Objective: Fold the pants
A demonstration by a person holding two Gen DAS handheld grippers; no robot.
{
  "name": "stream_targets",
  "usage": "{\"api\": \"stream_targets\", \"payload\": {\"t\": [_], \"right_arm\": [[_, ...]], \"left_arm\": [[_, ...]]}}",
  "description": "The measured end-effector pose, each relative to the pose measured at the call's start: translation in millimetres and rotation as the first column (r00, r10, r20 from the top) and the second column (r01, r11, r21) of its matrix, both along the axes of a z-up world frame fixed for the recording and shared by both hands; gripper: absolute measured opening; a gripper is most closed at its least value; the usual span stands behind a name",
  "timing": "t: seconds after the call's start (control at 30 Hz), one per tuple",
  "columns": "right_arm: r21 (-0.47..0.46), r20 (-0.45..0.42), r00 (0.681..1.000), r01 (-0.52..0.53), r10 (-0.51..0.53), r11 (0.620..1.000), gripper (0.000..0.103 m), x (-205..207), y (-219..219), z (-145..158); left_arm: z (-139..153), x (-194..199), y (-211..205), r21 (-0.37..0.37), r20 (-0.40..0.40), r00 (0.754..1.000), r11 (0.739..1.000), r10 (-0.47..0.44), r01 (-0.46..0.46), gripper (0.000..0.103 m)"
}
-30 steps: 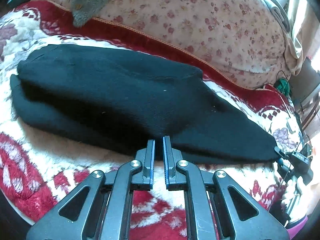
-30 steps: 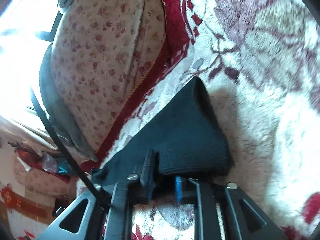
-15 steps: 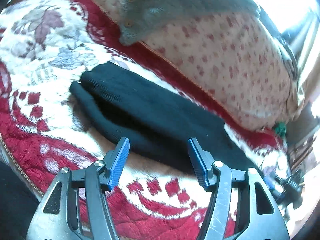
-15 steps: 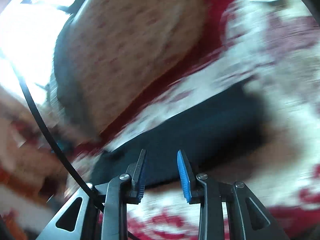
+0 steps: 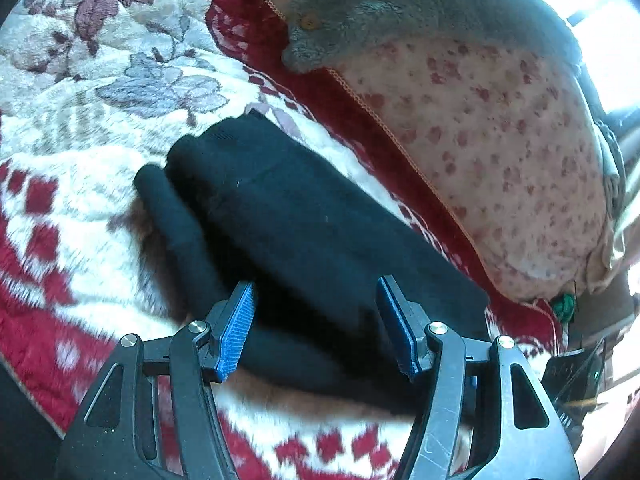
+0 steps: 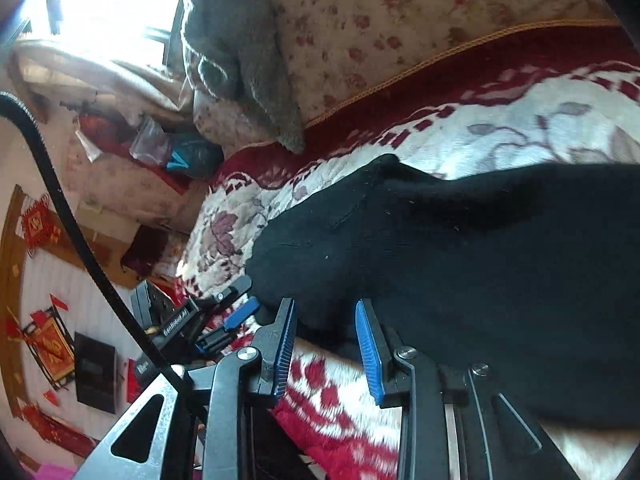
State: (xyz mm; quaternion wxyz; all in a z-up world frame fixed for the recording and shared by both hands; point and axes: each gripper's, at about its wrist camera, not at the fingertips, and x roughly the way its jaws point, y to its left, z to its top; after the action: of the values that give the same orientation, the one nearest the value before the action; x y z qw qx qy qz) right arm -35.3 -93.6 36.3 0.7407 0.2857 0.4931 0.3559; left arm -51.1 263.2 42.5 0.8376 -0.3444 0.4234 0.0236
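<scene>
A pair of black pants (image 5: 304, 232) lies on a bed covered by a fluffy white and red blanket (image 5: 80, 152) with a leaf and flower pattern. The pants are already doubled into a long, thick strip that runs diagonally across the blanket, with 1 narrow layer peeking out along the lower edge. Behind them sits a large cream cushion (image 5: 500, 152) with small red flowers, and a grey furry garment (image 5: 380, 4) is draped over its top.

The left gripper (image 5: 316, 320) hovers just above the near edge of the pants. Its jaws stand wide apart with nothing between them; the blue pads touch no cloth. In the right wrist view, the right gripper (image 6: 326, 344) is close to the other end of the strip, above its near edge. Its jaws are narrowly parted and also empty, with blanket showing in the gap.

The fabric looks like soft, thick knit: light, floppy, and not fragile or slippery. It will likely sag and bunch when lifted, so each end probably needs its own grip. The best hold seems to be at the 2 corners of 1 short end, pinching all layers together, so the strip can be carried over onto itself without the layers sliding apart.
</scene>
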Motion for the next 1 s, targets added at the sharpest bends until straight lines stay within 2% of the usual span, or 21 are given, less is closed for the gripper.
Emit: {"api": "stream_targets", "payload": {"t": [0.1,0.13,0.17,0.2,0.27,0.43,0.53,0.6,0.7,0.77,0.87,0.93,1.0], "right_arm": [[-0.002,-0.008,1.000,0.018,-0.018,1.000,0.029,9,11,-7],[0.000,-0.019,1.000,0.024,-0.024,1.000,0.029,10,11,-12],[-0.004,-0.029,0.999,0.029,-0.029,1.000,0.029,11,12,-16],[-0.012,-0.035,0.999,0.030,-0.030,0.999,0.029,10,11,-19],[-0.021,-0.040,0.999,0.025,-0.026,0.999,0.029,10,11,-22],[-0.030,-0.027,1.000,0.004,-0.005,1.000,0.034,4,9,-14],[-0.020,-0.020,1.000,-0.009,0.009,1.000,0.035,0,11,-10],[-0.016,-0.021,1.000,-0.013,0.012,1.000,0.035,0,15,-11],[-0.027,-0.041,0.999,-0.018,0.017,0.999,0.035,0,20,-17],[-0.069,-0.050,0.998,-0.032,0.029,0.997,0.036,1,26,-24],[-0.100,-0.030,0.999,-0.044,0.041,0.994,0.036,0,30,-22],[-0.132,-0.020,0.999,-0.049,0.047,0.990,0.036,-2,31,-16],[-0.109,0.001,0.999,-0.044,0.044,0.993,0.036,-7,31,-6]], "left_arm": [[0,10,5,0.003,0.011,0.999,0.999,0.034,-0.034,0.060],[0,15,5,0.019,0.012,0.999,0.999,0.043,-0.043,0.055],[1,18,4,0.039,0.007,0.999,0.998,0.043,-0.043,0.033],[1,20,3,0.056,0.001,0.999,0.998,0.034,-0.034,0.016],[5,21,1,0.074,0.017,1.000,0.997,0.008,-0.009,0.011],[31,-2,6,0.085,0.107,0.994,0.996,-0.011,0.002,0.009],[39,-19,4,0.167,0.143,0.989,0.986,-0.025,0.000,0.009],[28,-23,4,0.211,0.112,0.994,0.978,-0.015,-0.009,0.009],[-1,-17,11,0.201,0.030,1.000,0.980,0.000,-0.006,0.009],[-18,-14,18,0.153,0.009,1.000,0.988,0.019,-0.020,0.010],[-6,-16,16,0.188,0.034,0.999,0.982,0.013,-0.019,0.016],[4,-22,18,0.219,0.038,0.998,0.974,0.041,-0.048,0.020],[11,-28,22,0.223,0.052,0.997,0.972,0.059,-0.070,0.021]]}}
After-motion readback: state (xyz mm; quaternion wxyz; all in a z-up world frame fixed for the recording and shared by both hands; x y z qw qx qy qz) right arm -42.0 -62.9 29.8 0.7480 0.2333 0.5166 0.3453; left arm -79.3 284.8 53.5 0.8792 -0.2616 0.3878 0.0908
